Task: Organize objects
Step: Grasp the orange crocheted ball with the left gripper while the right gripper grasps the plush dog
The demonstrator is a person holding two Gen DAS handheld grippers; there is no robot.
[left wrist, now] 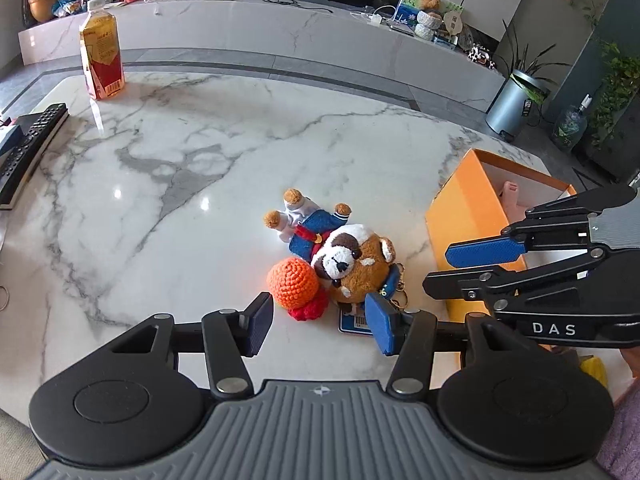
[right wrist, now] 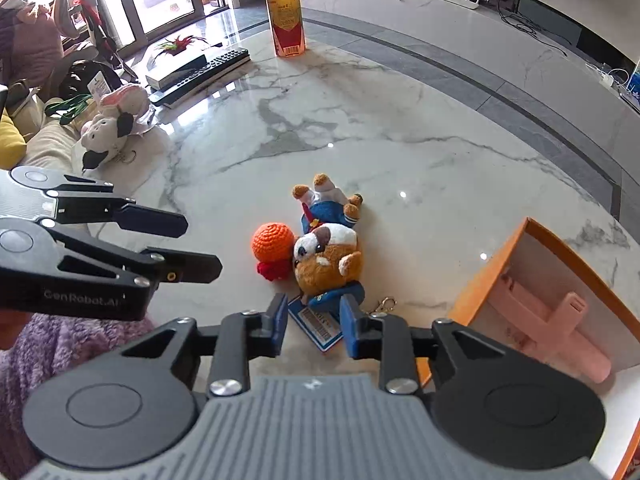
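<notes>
A plush dog [left wrist: 352, 260] in a blue outfit lies on the marble table [left wrist: 180, 168], with an orange and red crochet ball [left wrist: 294, 284] touching its left side. Both also show in the right wrist view, the dog [right wrist: 328, 254] and the ball [right wrist: 272, 246]. My left gripper [left wrist: 320, 324] is open and empty just in front of the toys. My right gripper [right wrist: 314, 326] is open and empty over the dog's paper tag [right wrist: 316, 328]. An orange box [right wrist: 496, 280] stands at the right with a pink object [right wrist: 560, 320] inside.
A tea bottle [left wrist: 100, 52] stands at the far left of the table. A remote control [left wrist: 28, 140] lies at the left edge. A cow plush [right wrist: 112, 128] lies at the table's left edge in the right wrist view.
</notes>
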